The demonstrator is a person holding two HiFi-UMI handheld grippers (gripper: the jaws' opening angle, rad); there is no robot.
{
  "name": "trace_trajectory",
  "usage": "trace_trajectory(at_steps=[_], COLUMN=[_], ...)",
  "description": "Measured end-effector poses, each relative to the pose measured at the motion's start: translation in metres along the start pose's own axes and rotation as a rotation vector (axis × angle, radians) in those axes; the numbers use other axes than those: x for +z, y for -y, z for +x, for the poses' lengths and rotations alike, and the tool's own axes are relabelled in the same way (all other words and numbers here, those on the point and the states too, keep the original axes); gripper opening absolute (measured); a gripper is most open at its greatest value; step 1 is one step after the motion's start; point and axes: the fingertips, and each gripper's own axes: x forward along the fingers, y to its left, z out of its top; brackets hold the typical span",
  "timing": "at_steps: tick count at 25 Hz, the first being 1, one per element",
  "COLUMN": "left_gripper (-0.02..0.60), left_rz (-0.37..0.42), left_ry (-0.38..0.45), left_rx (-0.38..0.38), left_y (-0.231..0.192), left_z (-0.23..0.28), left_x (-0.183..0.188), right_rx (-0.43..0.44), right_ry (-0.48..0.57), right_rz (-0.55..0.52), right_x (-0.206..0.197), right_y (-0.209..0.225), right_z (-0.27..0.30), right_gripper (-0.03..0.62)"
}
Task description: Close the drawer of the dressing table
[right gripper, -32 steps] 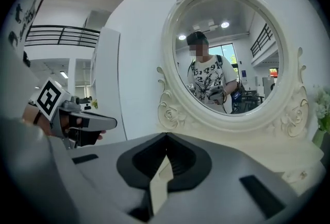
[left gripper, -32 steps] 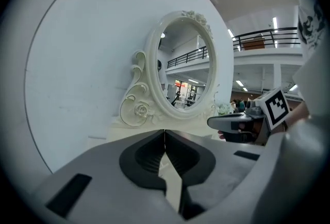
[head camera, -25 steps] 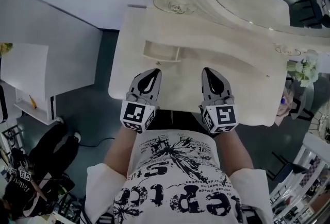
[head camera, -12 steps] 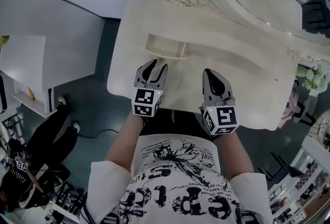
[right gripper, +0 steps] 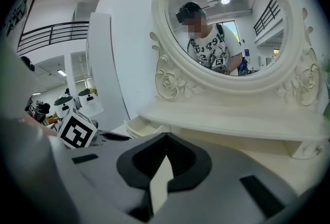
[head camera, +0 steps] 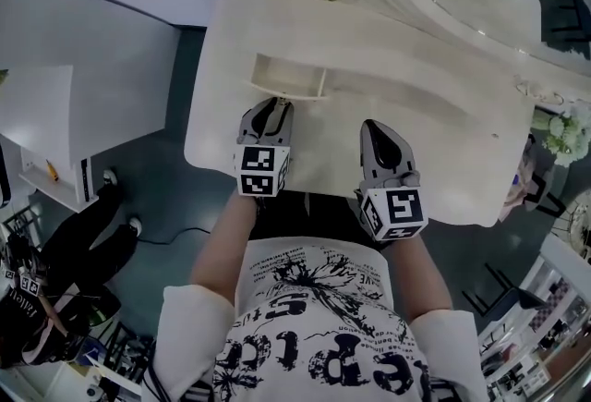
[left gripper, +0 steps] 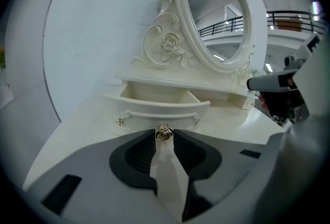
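The cream dressing table [head camera: 434, 114] has a small drawer [head camera: 286, 77] pulled out under its shelf. In the left gripper view the drawer [left gripper: 154, 100] shows its curved front with a gold knob [left gripper: 164, 132]. My left gripper [head camera: 274, 104] is at the drawer front. Its jaws [left gripper: 164, 136] are closing with the knob between the fingertips, which do not visibly press on it. My right gripper [head camera: 374, 127] hovers over the tabletop to the right of the drawer, and in its own view the right gripper [right gripper: 165, 136] is shut on nothing.
An oval mirror [right gripper: 227, 22] in an ornate frame rises behind the shelf. A white cabinet [head camera: 55, 123] stands left of the table. A person in dark clothes [head camera: 83, 271] is on the floor at lower left. Flowers [head camera: 559, 127] sit at the right.
My left gripper has moved forward and down to the drawer front, and its jaws have parted around the knob. The right gripper has dropped a little.
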Motion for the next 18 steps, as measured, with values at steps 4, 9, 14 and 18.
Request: trace_trajectory(at_steps=[4, 9, 14, 18], left_gripper=[0.101, 0.098, 0.098, 0.098], left_rz=[0.045, 0.058, 0.065, 0.069], left_ry=[-0.012, -0.004, -0.006, -0.007], left_rx=[-0.006, -0.026, -0.031, -0.028], left_y=[-0.001, 0.001, -0.003, -0.008], left_z=[0.004, 0.009, 0.017, 0.021], left_x=[0.002, 0.009, 0.014, 0.020], right_rx=[-0.004, -0.010, -0.024, -0.027], right_ry=[-0.006, -0.002, -0.009, -0.013], right_rz=[0.007, 0.008, 0.010, -0.013], right_x=[0.000, 0.002, 0.001, 0.005], right_y=[-0.001, 0.001, 0.007, 0.009], right_z=[0.005, 0.001, 0.001, 0.005], right_gripper=[0.014, 0.014, 0.014, 0.014])
